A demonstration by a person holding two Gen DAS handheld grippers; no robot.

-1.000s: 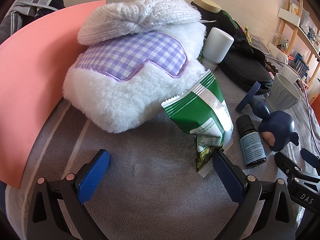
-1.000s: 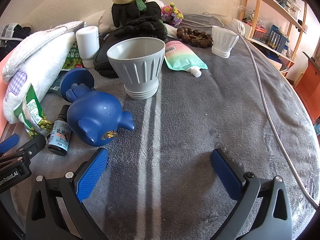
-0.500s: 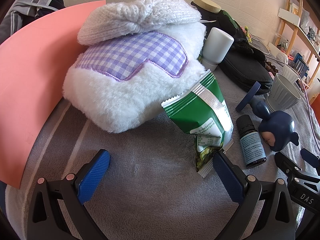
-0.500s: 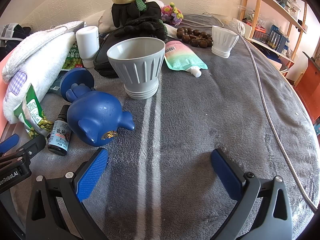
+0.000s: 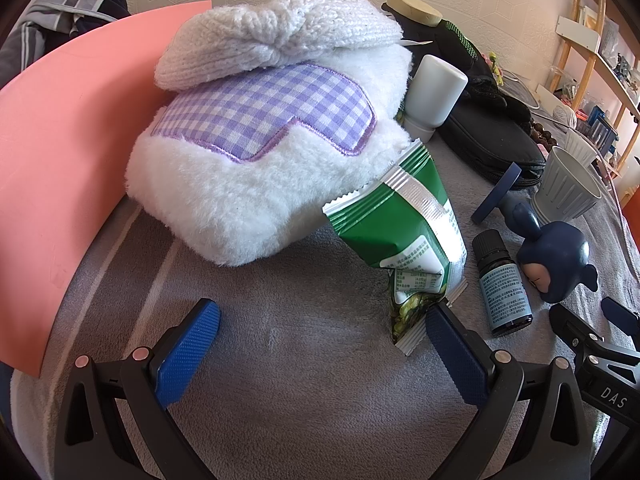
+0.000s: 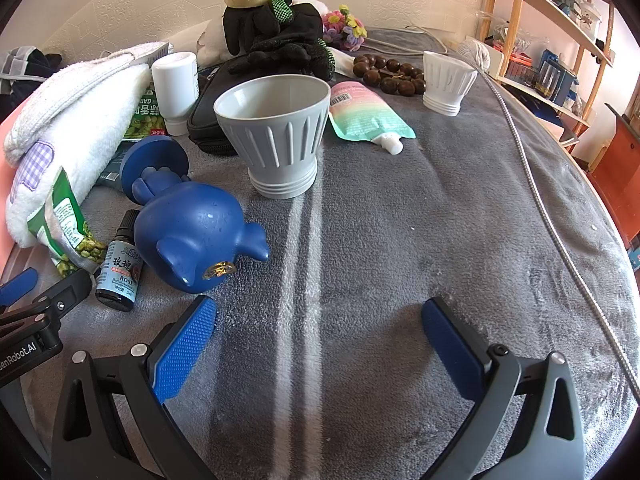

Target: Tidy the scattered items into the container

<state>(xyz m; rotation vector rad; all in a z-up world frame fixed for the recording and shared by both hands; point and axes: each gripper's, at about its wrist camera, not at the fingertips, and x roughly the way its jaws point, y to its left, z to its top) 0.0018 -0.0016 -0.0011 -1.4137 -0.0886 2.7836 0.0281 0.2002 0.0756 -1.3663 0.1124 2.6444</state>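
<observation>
My left gripper is open low over the grey blanket. A green snack packet leans against a white fluffy pouch with a purple check patch, its lower end touching my right fingertip. A knitted white hat lies on the pouch. A small dark bottle and a blue figurine lie to the right. My right gripper is open over bare blanket, the blue figurine and bottle just left of it. A grey ribbed cup stands ahead.
A pink board stands at the left. Farther back are a white bottle, black case with gloves, pastel pouch, brown beads and white cup. A metal hose runs along the right. Shelves stand beyond.
</observation>
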